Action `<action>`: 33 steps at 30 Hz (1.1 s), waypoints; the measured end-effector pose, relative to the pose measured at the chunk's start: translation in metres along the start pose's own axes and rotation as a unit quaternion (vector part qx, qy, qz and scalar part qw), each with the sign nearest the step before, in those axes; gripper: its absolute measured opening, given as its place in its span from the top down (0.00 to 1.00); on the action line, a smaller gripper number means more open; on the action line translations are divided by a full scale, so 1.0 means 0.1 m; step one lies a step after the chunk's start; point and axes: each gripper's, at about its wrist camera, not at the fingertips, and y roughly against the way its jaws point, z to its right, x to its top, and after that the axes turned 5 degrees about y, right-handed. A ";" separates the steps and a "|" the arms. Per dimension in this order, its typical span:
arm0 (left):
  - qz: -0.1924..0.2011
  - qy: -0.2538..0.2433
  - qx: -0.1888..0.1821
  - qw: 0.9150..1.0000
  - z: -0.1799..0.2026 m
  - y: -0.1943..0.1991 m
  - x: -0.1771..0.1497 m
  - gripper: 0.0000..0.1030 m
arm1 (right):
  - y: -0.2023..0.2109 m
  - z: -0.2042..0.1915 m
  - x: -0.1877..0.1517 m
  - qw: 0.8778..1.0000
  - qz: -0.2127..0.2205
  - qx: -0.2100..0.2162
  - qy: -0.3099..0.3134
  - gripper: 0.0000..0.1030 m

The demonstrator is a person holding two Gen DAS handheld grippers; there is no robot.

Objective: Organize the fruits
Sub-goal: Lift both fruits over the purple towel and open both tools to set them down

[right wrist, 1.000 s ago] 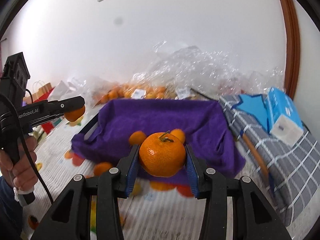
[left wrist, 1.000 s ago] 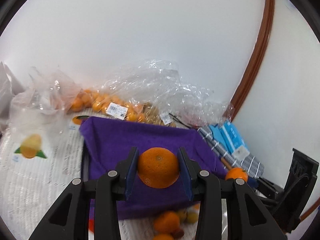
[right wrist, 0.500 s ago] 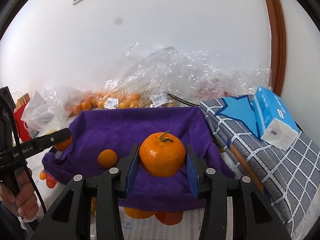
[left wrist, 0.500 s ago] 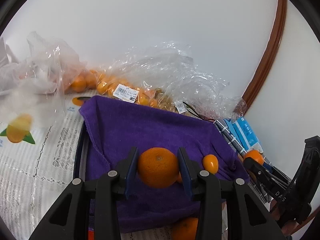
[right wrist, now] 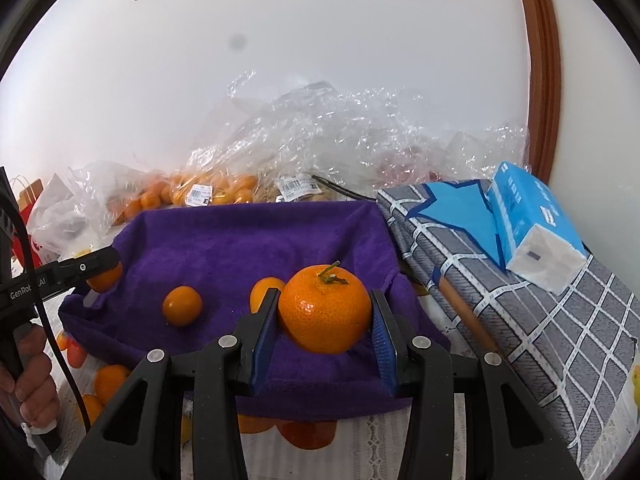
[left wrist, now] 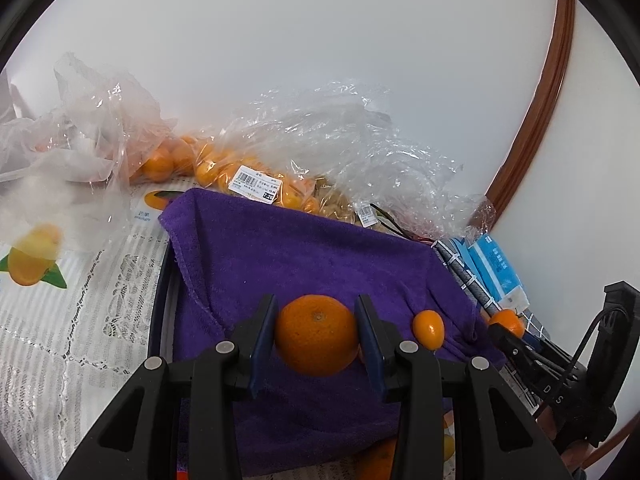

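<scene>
While both grippers hang over the purple towel-lined tray (right wrist: 224, 240), the left gripper (left wrist: 316, 336) clamps a round orange mandarin (left wrist: 316, 334) and the right gripper (right wrist: 325, 312) a stemmed mandarin (right wrist: 325, 307). Released too high, either could roll into the small orange kumquats (right wrist: 182, 305) or off the towel's edge.

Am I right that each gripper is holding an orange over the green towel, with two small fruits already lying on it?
Not quite: the towel is purple, not green, as the right wrist view shows. The rest holds: the left gripper and right gripper each hold an orange, and two small fruits lie on it.
</scene>
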 end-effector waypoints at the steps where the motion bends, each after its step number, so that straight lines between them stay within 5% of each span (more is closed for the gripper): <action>1: -0.001 0.000 0.000 1.000 0.00 -0.01 0.00 0.64 | -0.01 0.00 0.00 1.000 -0.001 0.001 0.000 0.58; 33: -0.038 -0.008 -0.010 0.999 0.03 -0.15 -0.03 0.64 | -0.34 -0.07 -0.09 0.997 -0.081 0.001 0.018 0.58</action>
